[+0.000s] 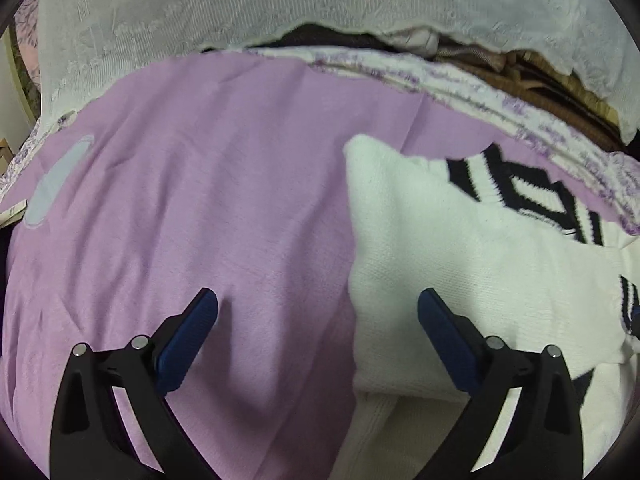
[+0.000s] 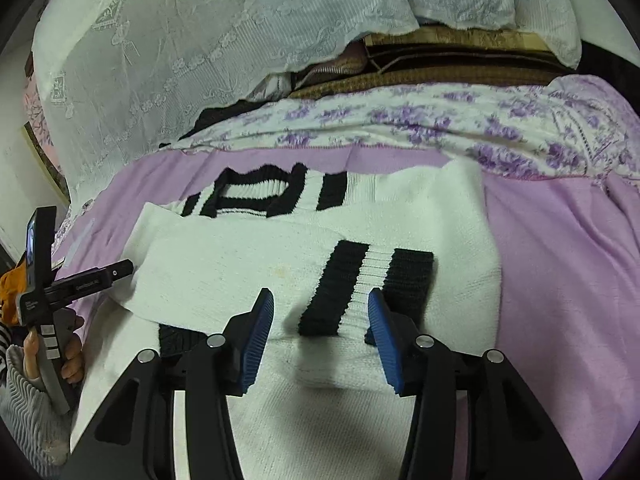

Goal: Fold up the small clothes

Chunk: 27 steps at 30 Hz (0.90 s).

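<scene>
Right wrist view: one white sweater (image 2: 248, 264), two black cuff stripes (image 2: 332, 288); both grippers' fingers (image 2: 256, 332) apart, empty.

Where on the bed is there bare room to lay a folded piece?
Left of the white sweater, the purple sheet lies bare up to the lace cover. A narrower bare strip lies right of the sweater, below the floral blanket. Crowded: the stacked bedding behind.

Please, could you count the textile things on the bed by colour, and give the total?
White knitted sweater with black stripes: 1
Plain lilac bedspread: 1
White sheet with purple flower print: 1
White lace cover: 1
Brown folded blankets: 1 stack, number inside unclear
Total: 5
</scene>
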Tool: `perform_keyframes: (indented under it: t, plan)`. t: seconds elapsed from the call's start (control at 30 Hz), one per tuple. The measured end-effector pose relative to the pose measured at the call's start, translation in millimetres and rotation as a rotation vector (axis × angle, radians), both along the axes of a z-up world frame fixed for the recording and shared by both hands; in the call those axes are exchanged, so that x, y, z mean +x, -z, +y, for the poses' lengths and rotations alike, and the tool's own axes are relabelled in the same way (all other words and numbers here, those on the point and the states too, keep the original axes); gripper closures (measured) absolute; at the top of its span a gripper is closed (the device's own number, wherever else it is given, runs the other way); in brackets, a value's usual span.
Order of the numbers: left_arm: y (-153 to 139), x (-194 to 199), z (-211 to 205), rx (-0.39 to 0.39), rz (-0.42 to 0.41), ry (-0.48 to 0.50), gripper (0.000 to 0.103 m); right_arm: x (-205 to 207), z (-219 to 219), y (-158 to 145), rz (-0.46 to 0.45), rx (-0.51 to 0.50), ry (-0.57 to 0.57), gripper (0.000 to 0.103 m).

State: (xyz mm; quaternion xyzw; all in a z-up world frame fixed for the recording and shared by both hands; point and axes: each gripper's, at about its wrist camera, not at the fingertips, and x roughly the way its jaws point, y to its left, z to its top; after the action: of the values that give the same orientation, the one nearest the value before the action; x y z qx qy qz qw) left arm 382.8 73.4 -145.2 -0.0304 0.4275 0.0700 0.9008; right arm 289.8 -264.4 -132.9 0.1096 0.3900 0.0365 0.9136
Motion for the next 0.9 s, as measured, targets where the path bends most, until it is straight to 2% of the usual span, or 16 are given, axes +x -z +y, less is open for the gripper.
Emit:
perform_keyframes:
  t: [0.17,0.23,0.3,0.37,0.5,0.7,0.9]
  plan:
    - [-17.0,-16.3,-3.4,0.009,-0.081,0.001,0.005,-13.2,-5.1,-3.9,-0.001,0.006,0.031,0.050]
    - [-22.1,-23.8,-4.8,0.024,-0.100,0.004,0.005,-15.9,-6.7,-2.4,0.010,-0.006,0.042,0.047]
    - [-25.1,-31.0,-9.3,0.051,-0.115,0.012,0.005,-15.9,-7.6,2.6,0.045,-0.028,0.051,0.036]
    - [-24.1,-35.9,-13.4,0.072,-0.110,0.019,0.005,-17.3,-11.4,7.3,0.064,-0.006,0.059,0.036]
    - [-23.7,-47.7,-14.5,0.080,-0.112,0.028,0.005,-38.8,-15.4,-7.9,0.007,0.035,0.097,0.036]
    - [-36.5,-76.3,-10.2,0.055,-0.162,0.022,0.005,-79.4,-12.2,-23.6,-0.054,0.045,0.123,0.036]
    - [-45.9,-106.7,-15.7,0.078,-0.202,0.025,0.005,-109.4,0.9,-35.0,-0.097,0.033,0.122,0.036]
